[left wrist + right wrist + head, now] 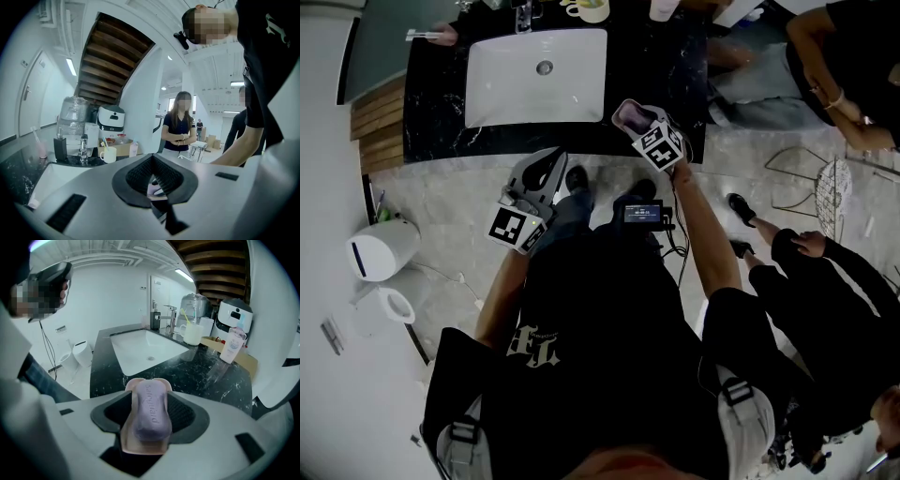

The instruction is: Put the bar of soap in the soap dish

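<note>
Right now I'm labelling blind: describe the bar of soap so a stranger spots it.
Start at the white rectangular sink in the black marbled counter; the right gripper hovers by its near right corner. Its jaws clamp a peach soap dish, and in it lies the lilac oval bar of soap, the only purple thing, lettering pressed into its top.

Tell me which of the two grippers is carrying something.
The right gripper: its jaws clamp a pink soap dish with the purple bar of soap lying in it. The left gripper has its jaws together with nothing between them.
</note>
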Demonstrator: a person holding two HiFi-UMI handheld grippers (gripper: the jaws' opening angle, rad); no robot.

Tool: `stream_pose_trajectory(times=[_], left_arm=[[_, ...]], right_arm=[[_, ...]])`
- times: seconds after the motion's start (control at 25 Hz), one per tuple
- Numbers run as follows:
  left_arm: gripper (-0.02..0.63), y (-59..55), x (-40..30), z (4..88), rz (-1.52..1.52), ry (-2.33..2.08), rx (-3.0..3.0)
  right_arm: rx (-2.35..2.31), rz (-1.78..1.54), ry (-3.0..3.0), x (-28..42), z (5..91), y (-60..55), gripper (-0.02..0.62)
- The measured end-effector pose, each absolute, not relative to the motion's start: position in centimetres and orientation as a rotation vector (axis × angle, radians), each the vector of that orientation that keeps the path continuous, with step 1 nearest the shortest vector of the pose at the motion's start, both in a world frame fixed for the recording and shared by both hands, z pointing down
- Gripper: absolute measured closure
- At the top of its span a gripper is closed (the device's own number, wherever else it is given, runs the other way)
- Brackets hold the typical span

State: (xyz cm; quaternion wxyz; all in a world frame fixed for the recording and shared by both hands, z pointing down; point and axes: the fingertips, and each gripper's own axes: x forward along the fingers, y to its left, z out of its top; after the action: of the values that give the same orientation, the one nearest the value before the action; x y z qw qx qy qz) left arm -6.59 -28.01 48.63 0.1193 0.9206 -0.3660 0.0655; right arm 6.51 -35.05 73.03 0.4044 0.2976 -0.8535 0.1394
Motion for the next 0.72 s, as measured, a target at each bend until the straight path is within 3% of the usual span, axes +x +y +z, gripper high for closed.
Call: stream_pose_trajectory(times=[0.4,0.72], left_arm=[[0.598,-28.2,-6.3,47.9,0.177,-1.06,2.716],[0.598,-27.9,-5.5,47.6,0.173,-1.02,2.749]], right_arm=[[1.006,0.348,-2.3,9.4,62.0,-32.1,0.374],[1.41,0.445,-2.355,15.3,51.2,-26.1,0.574]])
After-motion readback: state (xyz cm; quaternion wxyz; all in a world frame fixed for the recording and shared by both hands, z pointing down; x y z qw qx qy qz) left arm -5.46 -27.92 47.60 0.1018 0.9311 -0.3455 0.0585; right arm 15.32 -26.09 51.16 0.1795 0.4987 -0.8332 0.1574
